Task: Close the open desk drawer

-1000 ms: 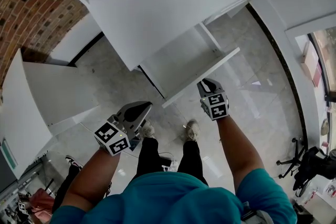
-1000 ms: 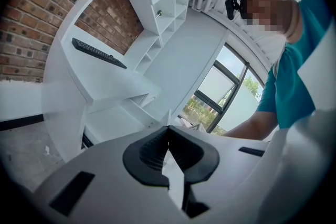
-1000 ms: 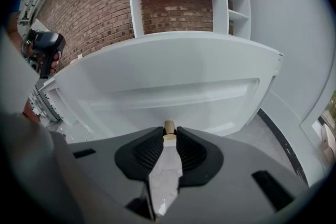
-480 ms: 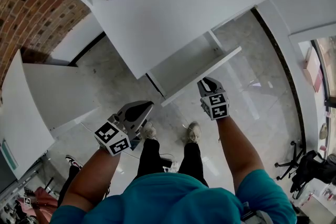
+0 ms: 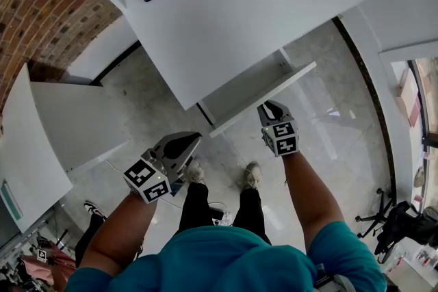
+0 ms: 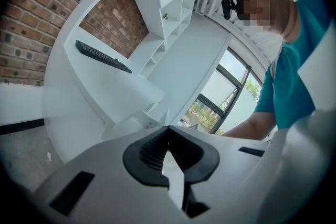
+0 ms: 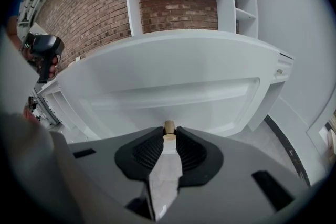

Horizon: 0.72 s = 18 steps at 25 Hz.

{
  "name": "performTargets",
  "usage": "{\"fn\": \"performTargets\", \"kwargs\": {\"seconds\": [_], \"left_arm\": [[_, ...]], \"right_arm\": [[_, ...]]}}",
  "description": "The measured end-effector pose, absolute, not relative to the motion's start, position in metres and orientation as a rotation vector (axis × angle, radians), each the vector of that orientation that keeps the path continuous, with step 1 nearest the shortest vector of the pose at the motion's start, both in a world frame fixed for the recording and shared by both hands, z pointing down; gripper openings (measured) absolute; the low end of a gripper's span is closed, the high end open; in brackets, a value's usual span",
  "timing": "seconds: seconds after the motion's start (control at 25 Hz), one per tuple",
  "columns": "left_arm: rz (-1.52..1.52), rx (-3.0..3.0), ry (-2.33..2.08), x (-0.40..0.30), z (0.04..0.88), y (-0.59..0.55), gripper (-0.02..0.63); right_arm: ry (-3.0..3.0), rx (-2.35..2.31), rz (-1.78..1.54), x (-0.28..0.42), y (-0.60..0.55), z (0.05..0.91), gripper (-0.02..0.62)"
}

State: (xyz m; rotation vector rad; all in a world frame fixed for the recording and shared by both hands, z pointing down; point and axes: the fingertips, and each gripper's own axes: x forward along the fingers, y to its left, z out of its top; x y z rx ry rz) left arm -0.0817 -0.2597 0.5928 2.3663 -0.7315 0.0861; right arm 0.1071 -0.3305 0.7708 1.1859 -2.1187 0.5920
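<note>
1. The right gripper (image 7: 169, 136) is clamping the drawer knob (image 7: 169, 126); the left gripper (image 6: 168, 129) is hanging closed and empty.
2. The drawer (image 5: 263, 94) is sitting partly open under the desk (image 5: 260, 10).
3. Off-axis pushing is risking knob slip or jamming.

Bright daylight frm window (image 6: 223, 93); heavy fisheye warp, dark vignette @ edges; pics sharp.

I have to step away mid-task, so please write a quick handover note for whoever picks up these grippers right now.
Right gripper: shut on the drawer knob, at the drawer front.
Left gripper: shut, empty, apart from the drawer.
Drawer: partly out from under the desk.
Done: knob gripped.
Left: push the drawer fully in, then let go.
</note>
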Motion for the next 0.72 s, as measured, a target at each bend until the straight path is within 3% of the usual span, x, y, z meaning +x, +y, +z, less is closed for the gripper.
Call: {"fn": "performTargets", "kwargs": {"seconds": [0.72], "left_arm": [[0.068, 2.363, -0.759, -0.099, 0.591, -0.283, 0.014]], "right_arm": [[-2.133, 1.153, 0.569, 0.087, -0.361, 0.771, 0.08]]}}
